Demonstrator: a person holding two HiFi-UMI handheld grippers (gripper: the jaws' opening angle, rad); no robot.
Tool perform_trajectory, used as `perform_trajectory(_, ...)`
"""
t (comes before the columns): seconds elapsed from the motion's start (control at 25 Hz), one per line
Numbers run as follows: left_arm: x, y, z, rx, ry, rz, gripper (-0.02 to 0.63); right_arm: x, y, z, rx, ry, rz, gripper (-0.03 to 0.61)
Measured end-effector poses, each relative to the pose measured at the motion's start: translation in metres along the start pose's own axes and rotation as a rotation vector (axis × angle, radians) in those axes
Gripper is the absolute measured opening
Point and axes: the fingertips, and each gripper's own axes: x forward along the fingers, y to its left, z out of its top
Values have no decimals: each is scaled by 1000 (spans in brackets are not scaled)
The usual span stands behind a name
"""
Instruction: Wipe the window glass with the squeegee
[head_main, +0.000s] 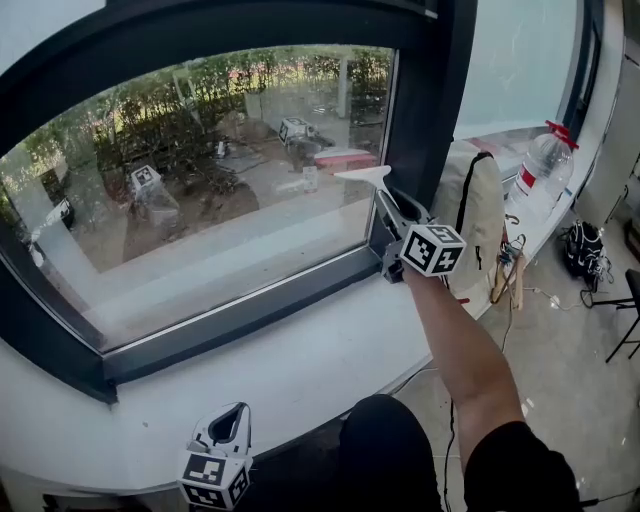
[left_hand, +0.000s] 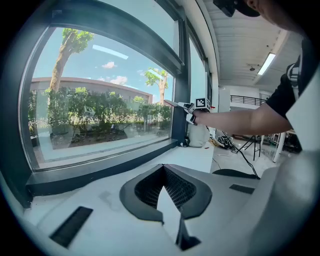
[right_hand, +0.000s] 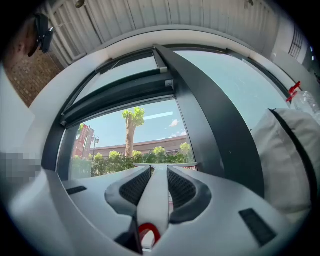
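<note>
The window glass (head_main: 200, 170) fills the upper left of the head view, in a dark frame. A white squeegee (head_main: 365, 175) is held up at the pane's right edge, blade level; whether it touches the glass I cannot tell. My right gripper (head_main: 395, 215) is shut on its handle, arm stretched out. In the right gripper view the white handle (right_hand: 154, 200) runs between the jaws toward the glass (right_hand: 135, 135). My left gripper (head_main: 232, 420) hangs low by the sill, shut and empty (left_hand: 163, 166). From there the squeegee (left_hand: 172, 104) shows far off.
A broad white sill (head_main: 300, 370) runs under the window. A dark frame post (head_main: 430, 90) stands right of the pane. Beyond it sit a white bag (head_main: 478, 205) and a red-capped spray bottle (head_main: 540, 175). Cables and gear (head_main: 585, 250) lie on the floor.
</note>
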Motion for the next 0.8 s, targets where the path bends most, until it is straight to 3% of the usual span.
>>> perform_trajectory(0.8,6,6,-12,-13,36,17,0,-26,-19,-143,-34,252,-32,92)
